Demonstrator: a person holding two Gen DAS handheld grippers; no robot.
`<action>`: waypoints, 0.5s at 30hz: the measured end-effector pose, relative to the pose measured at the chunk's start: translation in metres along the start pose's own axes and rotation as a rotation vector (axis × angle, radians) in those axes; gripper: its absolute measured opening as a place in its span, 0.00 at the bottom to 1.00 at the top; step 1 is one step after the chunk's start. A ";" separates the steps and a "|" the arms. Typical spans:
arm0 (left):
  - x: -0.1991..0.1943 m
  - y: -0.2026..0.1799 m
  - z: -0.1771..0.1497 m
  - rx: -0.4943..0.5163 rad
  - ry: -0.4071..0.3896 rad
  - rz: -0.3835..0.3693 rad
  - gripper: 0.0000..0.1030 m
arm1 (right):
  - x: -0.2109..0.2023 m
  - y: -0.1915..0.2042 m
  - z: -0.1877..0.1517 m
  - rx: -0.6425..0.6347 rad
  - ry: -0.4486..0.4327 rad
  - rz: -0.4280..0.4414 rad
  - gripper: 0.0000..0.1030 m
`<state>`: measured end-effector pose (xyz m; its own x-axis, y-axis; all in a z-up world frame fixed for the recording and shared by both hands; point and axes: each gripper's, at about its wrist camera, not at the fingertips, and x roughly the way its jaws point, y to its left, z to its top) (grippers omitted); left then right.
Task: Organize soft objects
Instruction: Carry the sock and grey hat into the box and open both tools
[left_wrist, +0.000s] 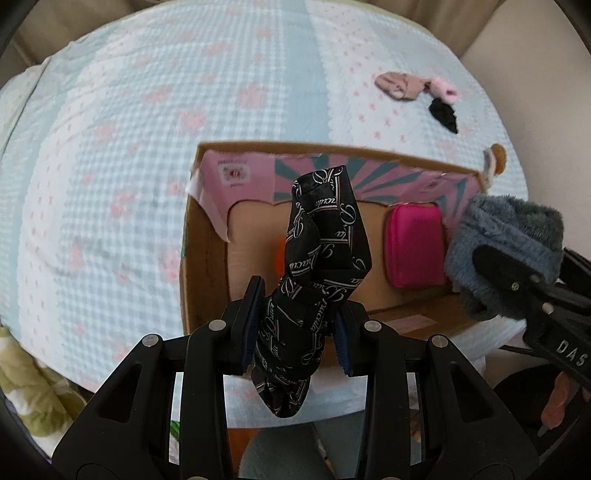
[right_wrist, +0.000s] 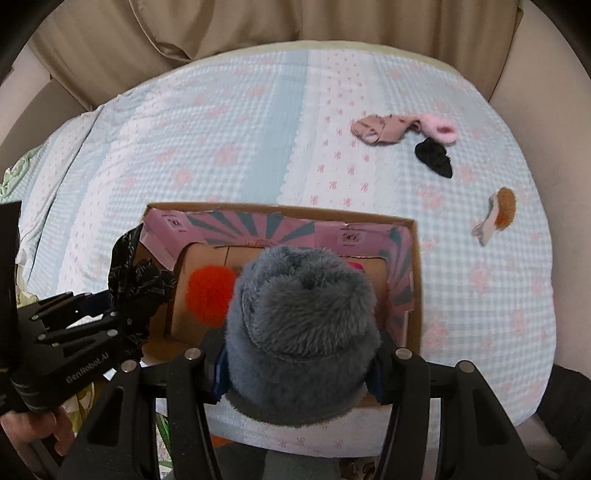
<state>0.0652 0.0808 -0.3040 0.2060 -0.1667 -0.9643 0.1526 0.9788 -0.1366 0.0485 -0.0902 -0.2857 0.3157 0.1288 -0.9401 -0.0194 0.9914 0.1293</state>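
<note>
- Left tongs (left_wrist: 299, 332) pinch a black printed scrunchie (left_wrist: 321, 266) above the cardboard box (left_wrist: 207, 258).
- Right tongs (right_wrist: 295, 373) pinch a grey furry scrunchie (right_wrist: 303, 317) above that box; a red pompom (right_wrist: 208, 295) lies beneath.

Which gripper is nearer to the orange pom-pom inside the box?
Left. The left gripper, holding the black scarf, hangs right before the orange pom-pom; the right gripper is off to its right.

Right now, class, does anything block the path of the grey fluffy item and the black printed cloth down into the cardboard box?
Nothing visible does. The box is open-topped. The right tongs hold the grey fluffy item above it; the left tongs hold the black printed cloth. Inside lie an orange pompom and pink pouch, leaving bare floor.
</note>
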 end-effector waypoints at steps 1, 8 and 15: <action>0.006 0.001 -0.001 -0.004 0.005 0.002 0.30 | 0.005 0.000 0.001 -0.003 0.003 0.001 0.51; 0.044 0.010 0.005 -0.015 0.036 0.029 0.30 | 0.048 -0.002 0.014 0.002 0.046 0.025 0.51; 0.052 0.001 0.024 0.001 0.053 0.033 0.30 | 0.063 -0.013 0.031 0.055 0.102 0.059 0.51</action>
<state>0.0992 0.0703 -0.3494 0.1592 -0.1275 -0.9790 0.1471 0.9836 -0.1042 0.0979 -0.0960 -0.3369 0.2175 0.1912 -0.9572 0.0183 0.9797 0.1998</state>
